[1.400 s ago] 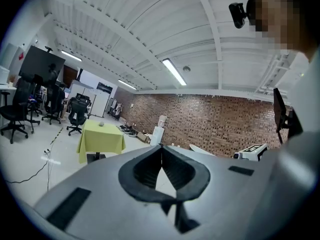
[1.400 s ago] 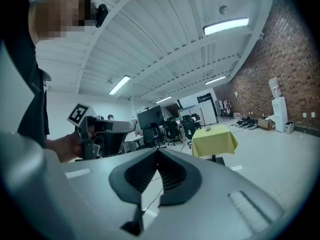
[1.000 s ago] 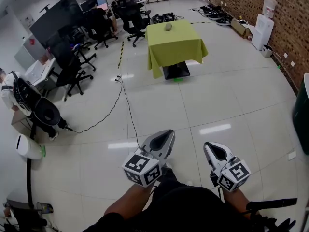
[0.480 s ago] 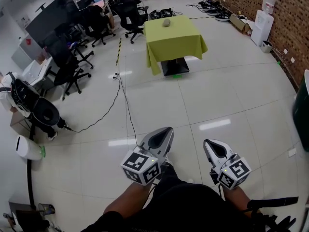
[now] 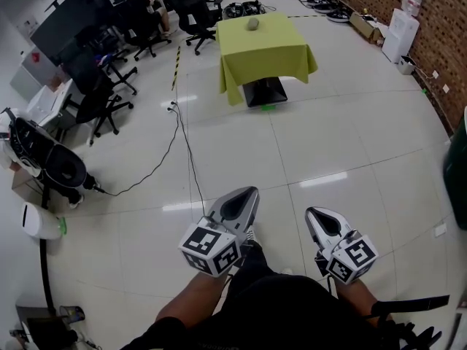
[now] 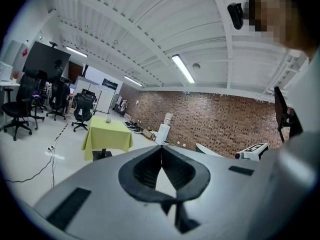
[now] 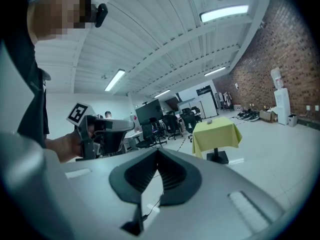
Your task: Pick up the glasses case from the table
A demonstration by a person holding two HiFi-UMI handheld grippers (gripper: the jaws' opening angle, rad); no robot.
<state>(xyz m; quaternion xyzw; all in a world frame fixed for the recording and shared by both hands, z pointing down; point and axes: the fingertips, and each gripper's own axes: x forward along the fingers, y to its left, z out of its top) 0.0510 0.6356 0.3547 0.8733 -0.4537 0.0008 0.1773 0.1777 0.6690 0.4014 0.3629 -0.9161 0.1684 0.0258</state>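
The glasses case [image 5: 253, 23] is a small grey lump on a table draped in a yellow-green cloth [image 5: 266, 53], far off across the floor. It also shows as a speck in the left gripper view [image 6: 108, 120] and the right gripper view [image 7: 209, 121]. My left gripper [image 5: 253, 192] and right gripper [image 5: 310, 212] are held side by side in front of my body, pointing toward the table. Both are shut and empty, with their tips meeting [image 6: 161, 147] [image 7: 158, 150].
White tiled floor lies between me and the table. A black cable [image 5: 191, 162] runs across it at the left. Office chairs [image 5: 98, 97] and desks stand at the left, a white bin [image 5: 40, 222] near left, and a brick wall [image 5: 445, 28] with a water dispenser [image 5: 405, 28] at the right.
The table looks slightly larger and nearer than a second ago. Both grippers have kept their places in the view, still shut.
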